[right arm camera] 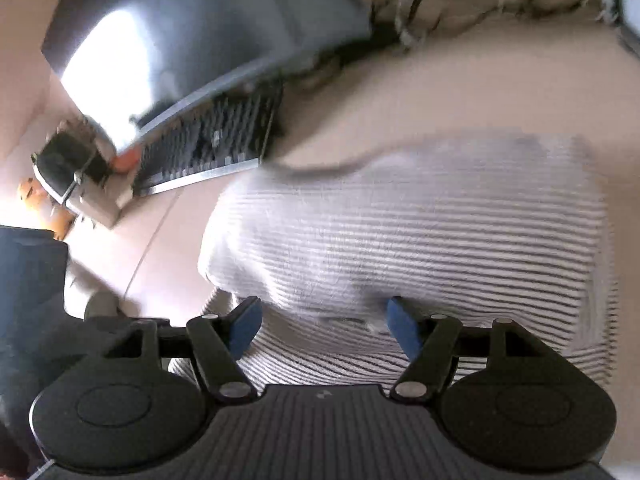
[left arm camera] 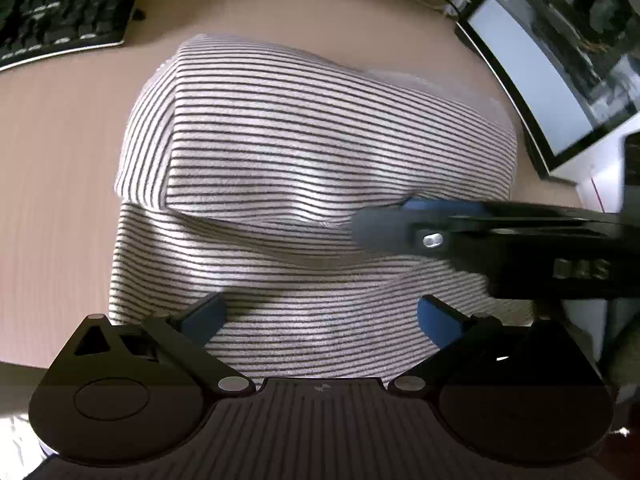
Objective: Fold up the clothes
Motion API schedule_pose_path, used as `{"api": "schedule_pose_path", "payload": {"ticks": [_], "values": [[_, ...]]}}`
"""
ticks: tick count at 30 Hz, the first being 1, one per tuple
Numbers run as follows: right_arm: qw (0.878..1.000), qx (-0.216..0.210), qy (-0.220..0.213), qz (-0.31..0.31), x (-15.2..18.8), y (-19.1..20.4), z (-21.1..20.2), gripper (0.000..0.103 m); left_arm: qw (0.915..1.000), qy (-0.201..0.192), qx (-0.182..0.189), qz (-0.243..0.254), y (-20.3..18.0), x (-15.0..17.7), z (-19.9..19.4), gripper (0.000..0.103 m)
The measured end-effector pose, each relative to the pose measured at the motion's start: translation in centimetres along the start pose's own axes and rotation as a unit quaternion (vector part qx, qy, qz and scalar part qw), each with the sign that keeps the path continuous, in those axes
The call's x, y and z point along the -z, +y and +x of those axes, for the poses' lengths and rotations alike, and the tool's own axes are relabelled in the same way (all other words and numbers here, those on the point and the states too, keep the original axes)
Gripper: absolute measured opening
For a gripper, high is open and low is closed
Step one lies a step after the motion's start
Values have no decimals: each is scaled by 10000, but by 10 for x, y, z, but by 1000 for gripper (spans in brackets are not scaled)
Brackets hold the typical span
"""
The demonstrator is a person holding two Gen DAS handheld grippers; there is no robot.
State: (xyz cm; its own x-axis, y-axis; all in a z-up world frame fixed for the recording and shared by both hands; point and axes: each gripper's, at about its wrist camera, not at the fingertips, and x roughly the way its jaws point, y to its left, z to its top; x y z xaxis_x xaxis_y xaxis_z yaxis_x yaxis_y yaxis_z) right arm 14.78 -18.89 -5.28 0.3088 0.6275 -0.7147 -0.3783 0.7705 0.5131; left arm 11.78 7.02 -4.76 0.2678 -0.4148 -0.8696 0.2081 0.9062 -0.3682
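In the left wrist view a folded striped garment (left arm camera: 320,152) fills the middle of the frame, lying on a pale tan desk (left arm camera: 60,152). Its upper layer is doubled over the lower one, with the fold edge running across the frame just below the centre. The left gripper (left arm camera: 320,316) sits at the bottom of the frame above the lower layer of the garment, its blue-padded fingers (left arm camera: 208,316) spread wide with only striped cloth showing between them; nothing is pinched. The right gripper (left arm camera: 384,224) reaches in from the right edge of this view, its dark finger lying over the fold edge at centre right. From this side you cannot tell how far its jaws stand apart.

In the right wrist view, which is blurred, the same garment (right arm camera: 440,220) takes up the centre and right of the frame. The right gripper (right arm camera: 324,326) is at the bottom centre, its blue pads (right arm camera: 246,324) well apart, with the near edge of the folded upper layer just beyond and between them. No cloth is clamped.

A black keyboard (left arm camera: 60,4) lies in the upper left of the left wrist view, clear of the garment, and a monitor (left arm camera: 560,60) stands at the upper right, near the garment's right edge
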Motion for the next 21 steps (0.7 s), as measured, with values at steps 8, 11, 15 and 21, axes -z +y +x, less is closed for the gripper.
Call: {"api": "schedule_pose_path", "payload": {"ticks": [8,11,15,21], "values": [[9987,107,-401,-280,-75,-22,-2,70,9982,-236,-34,-544,16,3,-14,103],[9946,243,-942,-366,-109,-27,-12,71,9972,-277,-151,-671,1,4,-6,103],[9889,112,-1439,-347,-132,-38,-36,78,9977,-139,-383,-542,3,-5,-9,103],[9892,429,-1275,-583,-113,-54,-47,73,9971,-154,-727,-150,-7,-31,-11,103]]}}
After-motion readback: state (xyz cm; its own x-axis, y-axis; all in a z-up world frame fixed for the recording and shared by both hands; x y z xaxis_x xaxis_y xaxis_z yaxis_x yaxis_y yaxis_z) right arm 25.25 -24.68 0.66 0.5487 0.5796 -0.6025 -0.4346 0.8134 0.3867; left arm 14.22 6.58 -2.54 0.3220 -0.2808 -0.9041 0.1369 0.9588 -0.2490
